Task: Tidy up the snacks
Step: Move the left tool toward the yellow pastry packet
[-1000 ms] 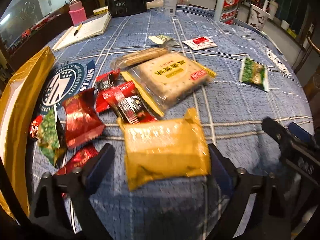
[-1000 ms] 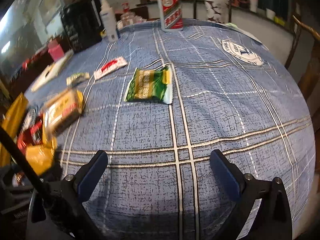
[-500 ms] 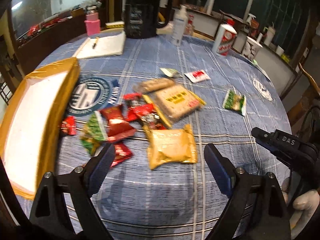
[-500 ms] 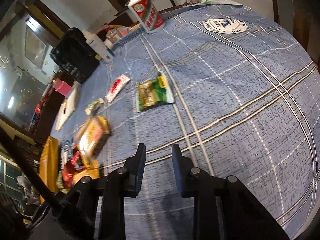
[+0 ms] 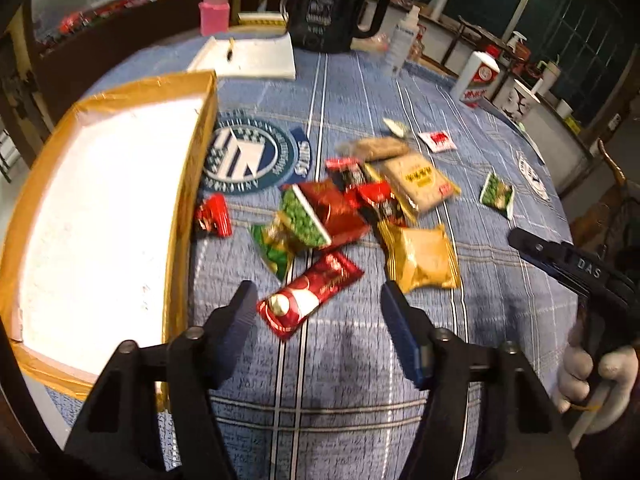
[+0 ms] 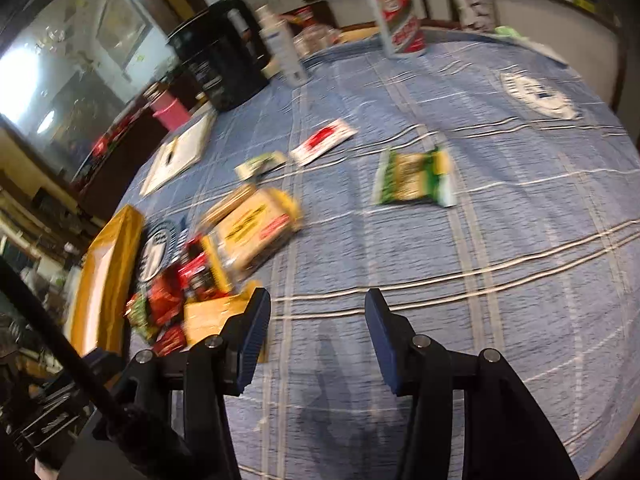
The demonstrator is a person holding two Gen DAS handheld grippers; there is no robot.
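Several snack packets lie heaped on the blue checked tablecloth (image 5: 360,392): a red foil packet (image 5: 310,294), a gold packet (image 5: 420,258), a green pea packet (image 5: 302,220) and a cracker pack (image 5: 420,182). A gold-edged box (image 5: 96,216) with a white inside stands at the left. My left gripper (image 5: 318,312) hovers above the red foil packet, its jaws closing with nothing pressed between them. My right gripper (image 6: 316,312) hangs over bare cloth, jaws opening and empty. A lone green packet (image 6: 412,178) lies beyond it. The right tool, held by a gloved hand (image 5: 596,372), shows at the left view's right edge.
A black kettle (image 5: 336,4), a white notebook (image 5: 248,58), a pink bottle (image 5: 214,14), a white spray bottle (image 6: 282,46) and a red-and-white bottle (image 6: 398,18) stand at the far side. Small sachets (image 6: 324,142) lie mid-table. A wooden chair (image 5: 612,184) stands at the right edge.
My left gripper pulled back and up from the gold packet, bringing the box into view, and its jaws narrowed. My right gripper's jaws went nearly shut, then spread again as it rose.
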